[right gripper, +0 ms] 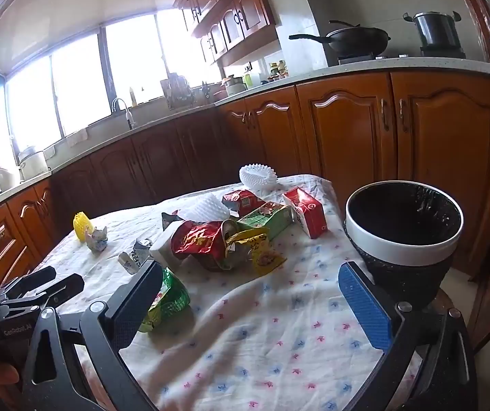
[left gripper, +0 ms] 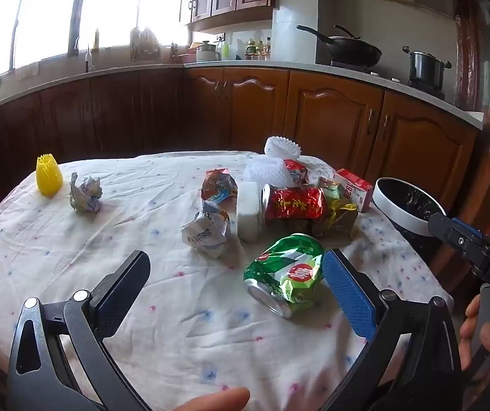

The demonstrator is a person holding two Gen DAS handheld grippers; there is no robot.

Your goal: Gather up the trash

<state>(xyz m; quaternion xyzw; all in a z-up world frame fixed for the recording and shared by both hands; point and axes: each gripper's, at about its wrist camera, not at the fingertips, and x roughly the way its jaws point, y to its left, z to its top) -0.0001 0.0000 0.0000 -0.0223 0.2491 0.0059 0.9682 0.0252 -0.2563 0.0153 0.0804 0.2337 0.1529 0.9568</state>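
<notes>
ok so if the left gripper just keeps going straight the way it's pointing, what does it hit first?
Probably the crushed green can. It lies on the tablecloth just ahead of the open left gripper, close by its blue finger. Farther on, the white jar and crumpled wrapper sit in line. Depth is hard to judge.

Daylight floods in through the windows (left gripper: 50, 17) far ahead-left of the tongs, blown out to white glare. The cabinets (left gripper: 108, 116) beneath sit dim. Fisheye bends the edges; frame corners go black; focus stays fairly sharp.

black wok (left gripper: 351, 49), steel pot (left gripper: 426, 66), wooden cabinets (left gripper: 330, 120)
</notes>
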